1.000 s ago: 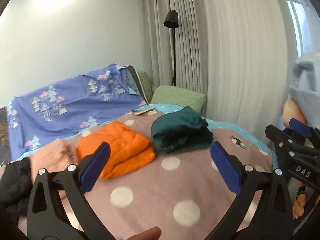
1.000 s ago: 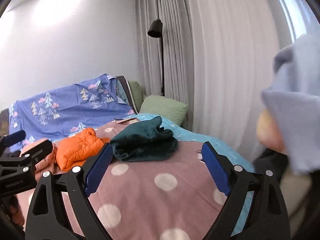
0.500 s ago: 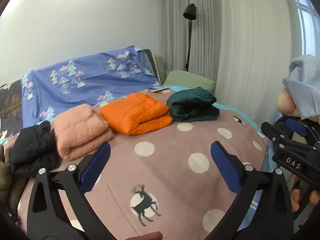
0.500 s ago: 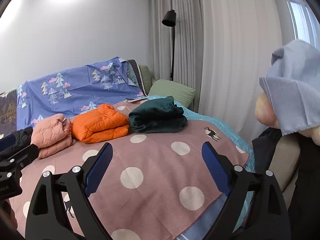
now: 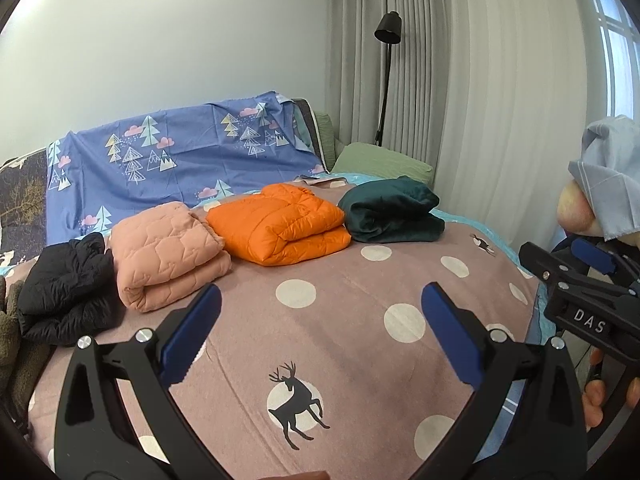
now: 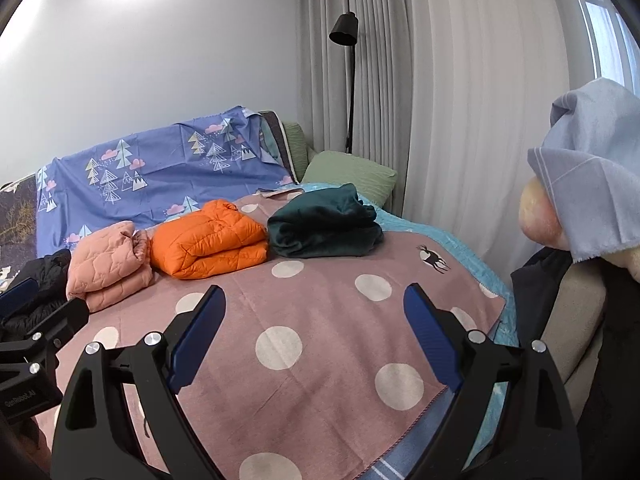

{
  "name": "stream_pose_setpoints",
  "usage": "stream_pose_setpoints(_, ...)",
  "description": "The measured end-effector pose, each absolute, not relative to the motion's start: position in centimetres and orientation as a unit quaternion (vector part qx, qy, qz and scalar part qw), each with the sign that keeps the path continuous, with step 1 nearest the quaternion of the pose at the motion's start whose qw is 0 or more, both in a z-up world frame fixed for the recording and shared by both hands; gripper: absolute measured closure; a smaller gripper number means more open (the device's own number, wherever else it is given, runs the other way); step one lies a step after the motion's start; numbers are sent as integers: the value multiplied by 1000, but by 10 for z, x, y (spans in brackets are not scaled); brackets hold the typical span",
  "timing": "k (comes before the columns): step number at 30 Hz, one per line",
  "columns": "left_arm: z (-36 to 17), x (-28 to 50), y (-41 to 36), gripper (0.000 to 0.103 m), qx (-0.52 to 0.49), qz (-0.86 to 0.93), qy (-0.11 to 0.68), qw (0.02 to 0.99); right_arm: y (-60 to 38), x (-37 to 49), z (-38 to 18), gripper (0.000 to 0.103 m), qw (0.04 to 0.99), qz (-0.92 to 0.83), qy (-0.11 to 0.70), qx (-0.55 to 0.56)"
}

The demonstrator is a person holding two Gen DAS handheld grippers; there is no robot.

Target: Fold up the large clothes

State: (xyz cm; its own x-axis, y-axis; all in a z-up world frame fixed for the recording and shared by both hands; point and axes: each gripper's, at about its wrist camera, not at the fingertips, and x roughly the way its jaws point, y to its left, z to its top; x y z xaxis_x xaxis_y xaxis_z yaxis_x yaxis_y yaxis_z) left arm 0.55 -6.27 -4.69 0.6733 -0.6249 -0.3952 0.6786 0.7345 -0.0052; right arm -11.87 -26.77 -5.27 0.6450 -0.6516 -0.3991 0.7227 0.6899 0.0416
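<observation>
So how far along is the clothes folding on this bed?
Three bundles sit folded in a row: pink jacket, orange jacket, dark green garment. Nothing is in hand; the left gripper and right gripper are open. The black jacket looks unfolded.

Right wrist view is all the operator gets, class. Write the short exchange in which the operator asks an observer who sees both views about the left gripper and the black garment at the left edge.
Operator: I see only one blue tip of the left gripper. Is it holding anything?
Observer: No. The left gripper is open, and only the dotted bedspread shows between its fingers.
Operator: That gripper hides most of the black garment from me. Is it folded like the others?
Observer: It doesn't look so. The black garment lies loosely bunched, right against the folded pink jacket.
</observation>
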Motion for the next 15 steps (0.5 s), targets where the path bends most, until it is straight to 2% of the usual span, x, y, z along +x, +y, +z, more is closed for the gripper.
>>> stream_pose_setpoints(15,-47,0,-75,2,82,-358,181,912,-278,-124,-50,13,903,-380,172,106)
